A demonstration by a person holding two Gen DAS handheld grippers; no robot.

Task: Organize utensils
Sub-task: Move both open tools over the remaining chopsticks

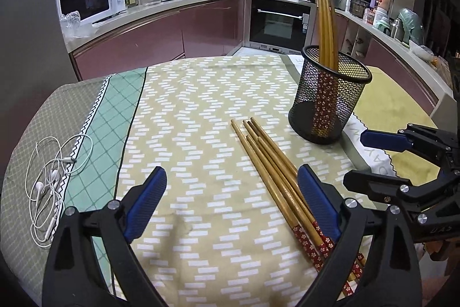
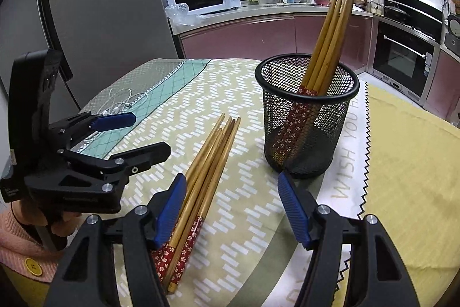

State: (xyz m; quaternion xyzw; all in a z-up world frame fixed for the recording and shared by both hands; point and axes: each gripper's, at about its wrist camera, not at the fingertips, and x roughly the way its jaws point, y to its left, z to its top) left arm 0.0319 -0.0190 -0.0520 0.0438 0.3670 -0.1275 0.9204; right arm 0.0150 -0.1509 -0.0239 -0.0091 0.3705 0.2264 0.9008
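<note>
"WISH YOU" on white cloth [image 2: 349, 163]

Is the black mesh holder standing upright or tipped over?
Upright. The mesh holder stands on its base on the tablecloth, rim up, with several chopsticks leaning inside it.

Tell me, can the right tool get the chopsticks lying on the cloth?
Probably yes. The right tool is open, and the loose chopsticks lie right by its left finger with nothing on top of them. The left tool sits off to the side, out of the way.
</note>
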